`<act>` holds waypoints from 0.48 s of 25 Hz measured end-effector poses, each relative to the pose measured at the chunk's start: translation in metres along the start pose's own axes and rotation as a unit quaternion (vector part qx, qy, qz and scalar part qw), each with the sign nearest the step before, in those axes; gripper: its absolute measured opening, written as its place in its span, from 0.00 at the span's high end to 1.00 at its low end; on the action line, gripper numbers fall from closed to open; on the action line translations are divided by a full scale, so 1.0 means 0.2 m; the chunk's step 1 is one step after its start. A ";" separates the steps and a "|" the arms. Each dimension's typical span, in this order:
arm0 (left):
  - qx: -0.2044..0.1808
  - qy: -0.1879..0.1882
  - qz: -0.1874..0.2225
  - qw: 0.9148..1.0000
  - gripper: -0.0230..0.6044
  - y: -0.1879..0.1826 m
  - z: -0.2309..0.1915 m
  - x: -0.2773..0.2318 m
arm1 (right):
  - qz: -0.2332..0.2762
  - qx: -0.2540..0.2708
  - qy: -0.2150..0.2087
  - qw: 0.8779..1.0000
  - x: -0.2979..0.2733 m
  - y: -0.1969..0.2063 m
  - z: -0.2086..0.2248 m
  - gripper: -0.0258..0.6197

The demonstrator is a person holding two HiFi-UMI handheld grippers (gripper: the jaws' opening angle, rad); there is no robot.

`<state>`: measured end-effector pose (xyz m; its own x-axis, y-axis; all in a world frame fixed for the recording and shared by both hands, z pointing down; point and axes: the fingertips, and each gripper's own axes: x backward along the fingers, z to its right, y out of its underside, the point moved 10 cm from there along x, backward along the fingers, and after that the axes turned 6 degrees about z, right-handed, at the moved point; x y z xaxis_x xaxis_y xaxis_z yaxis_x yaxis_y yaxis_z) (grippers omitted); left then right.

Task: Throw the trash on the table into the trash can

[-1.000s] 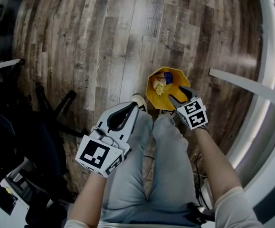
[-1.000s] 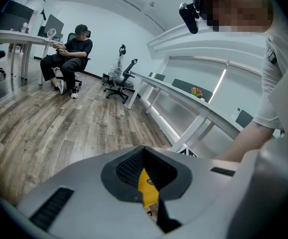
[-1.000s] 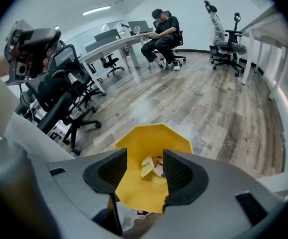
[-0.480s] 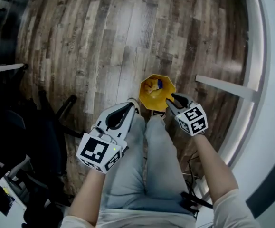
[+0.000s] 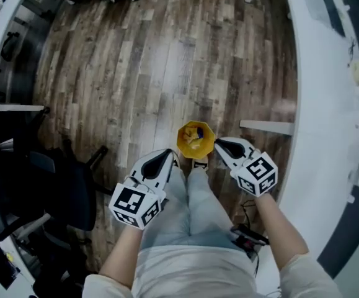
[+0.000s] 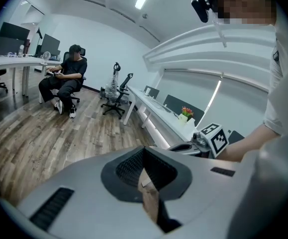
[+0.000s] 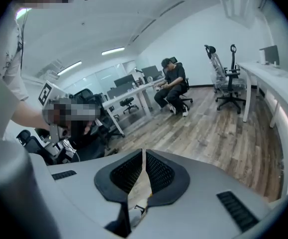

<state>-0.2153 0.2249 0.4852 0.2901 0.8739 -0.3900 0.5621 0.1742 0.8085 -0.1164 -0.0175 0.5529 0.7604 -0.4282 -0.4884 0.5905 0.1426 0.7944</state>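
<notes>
**A:** What lies in front of the person?

**B:** A yellow trash can (image 5: pixel 181 143) stands on the wood-plank floor (image 5: pixel 142 73), just beyond their feet and between the two tongs. Scraps of trash (image 5: pixel 195 135) lie inside it.

**A:** And the tongs?

**B:** The left tongs (image 5: pixel 168 156) are closed on nothing. The right tongs (image 5: pixel 220 145) have just been closing and are pinched together, also empty.

**A:** What would make the next step go well?

**B:** I'd judge this drop finished. The curved white tabletop (image 5: pixel 328 117) runs along the right. To fetch more, they should turn towards it, spread the jaws before reaching, and release only when right over the can. I can't tell whether any trash is left up there.

**A:** And the room?

**B:** It's an open office. There is a dark swivel chair (image 5: pixel 67 185) at the near left, and potted flowers (image 6: pixel 186 112) on the tabletop. A seated person (image 6: pixel 66 76) is far across the floor.
</notes>
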 end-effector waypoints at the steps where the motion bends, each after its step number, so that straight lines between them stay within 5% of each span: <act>1: -0.003 0.002 0.003 1.000 0.96 -0.03 0.03 0.01 | 0.011 0.005 -0.001 1.000 0.05 -0.08 -0.03 0.89; 12: -0.045 0.028 0.015 0.999 0.96 -0.30 0.30 0.18 | 0.104 -0.011 0.026 0.994 0.46 -0.46 -0.31 0.90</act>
<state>-0.1918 0.2196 0.3965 0.2613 0.9028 -0.3416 0.4818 0.1846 0.8566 -0.0838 -0.0142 0.4112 0.8795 -0.3404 -0.3326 0.4238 0.2422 0.8728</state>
